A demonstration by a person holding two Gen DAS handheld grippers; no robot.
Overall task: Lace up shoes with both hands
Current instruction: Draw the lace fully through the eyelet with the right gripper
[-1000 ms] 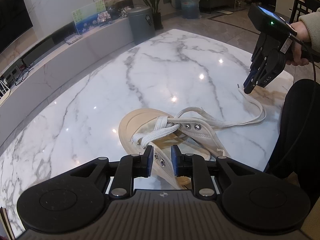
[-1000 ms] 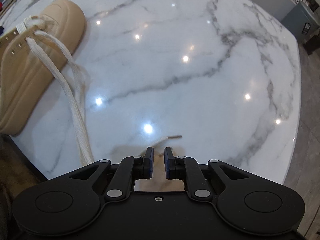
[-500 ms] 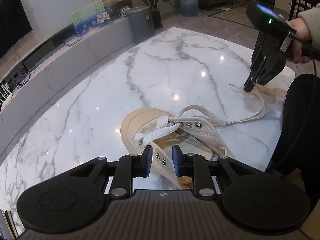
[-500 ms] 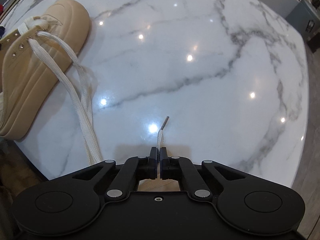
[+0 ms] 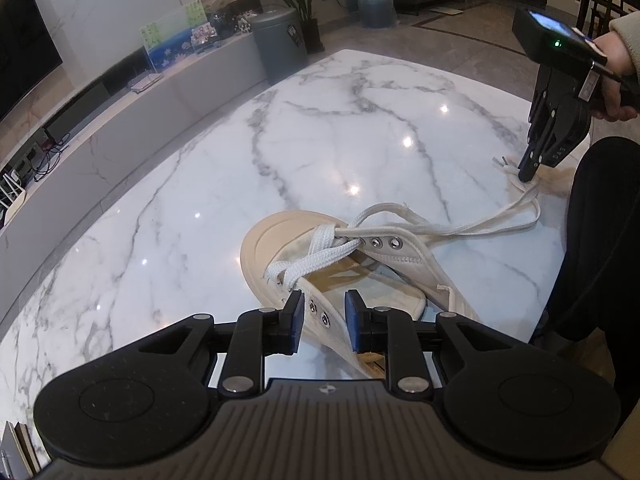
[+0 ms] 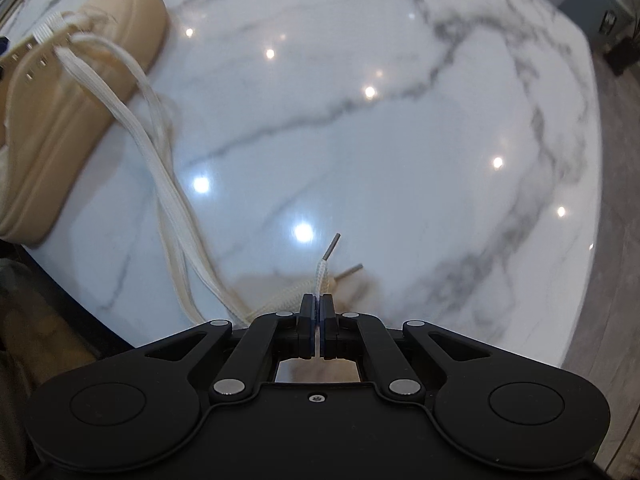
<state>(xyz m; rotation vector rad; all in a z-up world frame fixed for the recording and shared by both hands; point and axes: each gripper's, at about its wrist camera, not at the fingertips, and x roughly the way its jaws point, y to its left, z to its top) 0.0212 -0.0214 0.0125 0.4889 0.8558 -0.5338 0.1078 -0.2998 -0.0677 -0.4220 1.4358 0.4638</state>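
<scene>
A beige canvas shoe (image 5: 269, 240) lies on the white marble table (image 5: 320, 140), laced only through the eyelets nearest the toe. My left gripper (image 5: 322, 312) holds the shoe's eyelet flap between its blue pads. The white lace (image 5: 480, 226) trails right to my right gripper (image 5: 526, 174), held low over the table's near right edge. In the right wrist view that gripper (image 6: 317, 300) is shut on one lace end, whose metal tip (image 6: 331, 246) sticks out past the pads. The other lace tip (image 6: 352, 270) lies on the marble just beyond. The shoe (image 6: 80, 92) shows at the upper left.
A person's dark trouser leg (image 5: 600, 240) is at the table's right edge, and a hand in a light sleeve (image 5: 616, 60) holds the right gripper. A grey bin (image 5: 280, 40) and a low cabinet stand on the floor beyond the table.
The right gripper's jaws went from open to shut on the lace end, which now stands up between the pads. That gripper sank toward the table's right edge. The left gripper stayed put.
</scene>
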